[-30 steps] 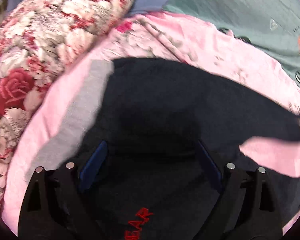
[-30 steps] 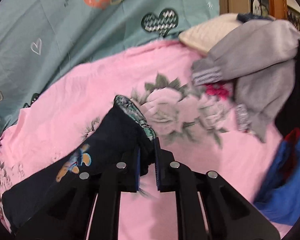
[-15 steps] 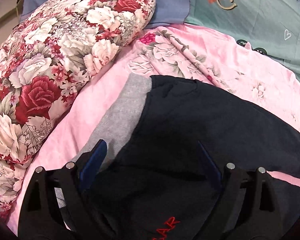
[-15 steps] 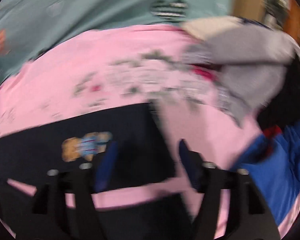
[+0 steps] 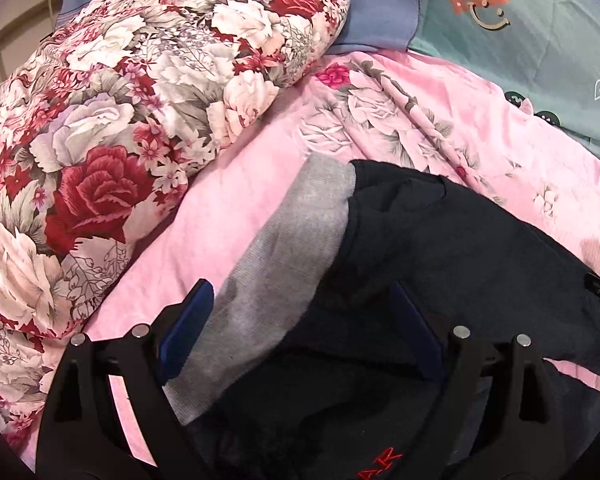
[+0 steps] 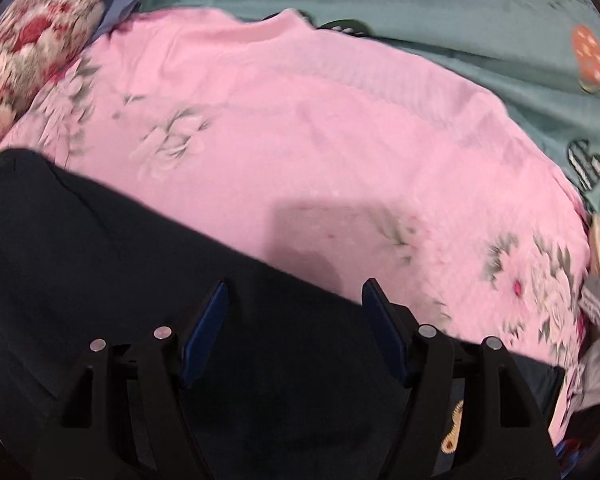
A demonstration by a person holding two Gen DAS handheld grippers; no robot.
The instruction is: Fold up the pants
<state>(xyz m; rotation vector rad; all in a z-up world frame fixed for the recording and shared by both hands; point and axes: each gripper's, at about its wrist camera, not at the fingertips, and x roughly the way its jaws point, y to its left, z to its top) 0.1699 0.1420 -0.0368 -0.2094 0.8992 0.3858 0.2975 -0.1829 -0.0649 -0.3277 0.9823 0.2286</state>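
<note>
While the left tongs (image 5: 300, 332) hang spread wide and pinch nothing, the left wrist view has slid a little along the dark navy pants (image 5: 460, 248) toward their grey ribbed waistband (image 5: 296, 248), which lies flat on the pink floral bedspread (image 5: 440, 120) beside a plump rose-print pillow (image 5: 140, 120). From the right wrist view, the right tongs (image 6: 294, 320), a second ago pinching a cuff, now stand apart over the smooth, matte pants (image 6: 140, 260), their jaws having just narrowed slightly with nothing between them. My reading: one leg has been laid over, so the first fold looks done. A teal sheet (image 6: 460, 20) borders the bedspread.
</note>
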